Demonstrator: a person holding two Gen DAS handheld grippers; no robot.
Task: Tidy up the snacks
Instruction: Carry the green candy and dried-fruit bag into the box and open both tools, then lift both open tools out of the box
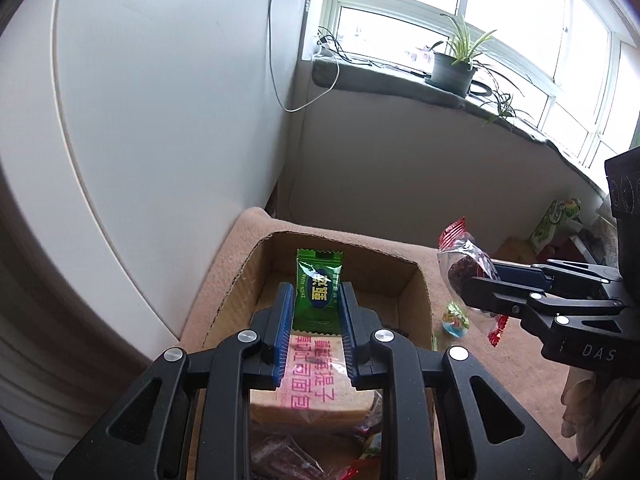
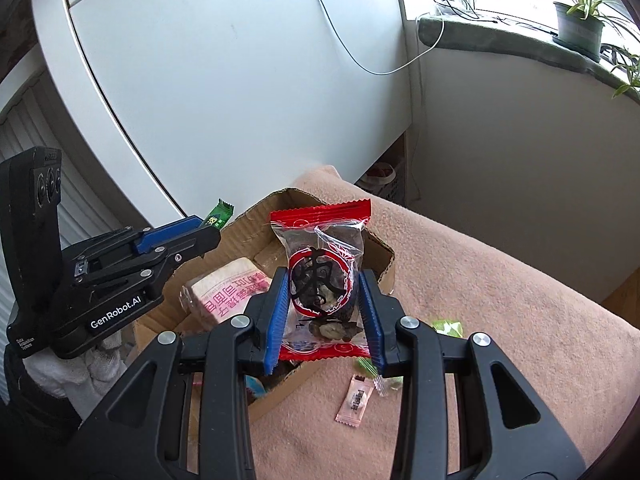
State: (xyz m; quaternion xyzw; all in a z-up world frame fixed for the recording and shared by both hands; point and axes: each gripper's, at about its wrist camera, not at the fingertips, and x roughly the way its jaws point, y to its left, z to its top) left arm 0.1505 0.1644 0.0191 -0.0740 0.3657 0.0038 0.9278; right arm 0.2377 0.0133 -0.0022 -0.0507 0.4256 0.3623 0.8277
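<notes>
Bread pack (image 1: 316, 376) lies in the cardboard box (image 1: 416, 296), left tool (image 1: 316, 300) above it pinching a green candy (image 1: 318, 292), right tool (image 2: 325, 304) clamping a red-edged clear packet (image 2: 320, 276).

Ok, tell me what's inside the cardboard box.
Inside the cardboard box: a wrapped bread loaf with pink print, dark red packets and small candies near the front. The left gripper, holding a green candy, hides the rest of the floor.
</notes>
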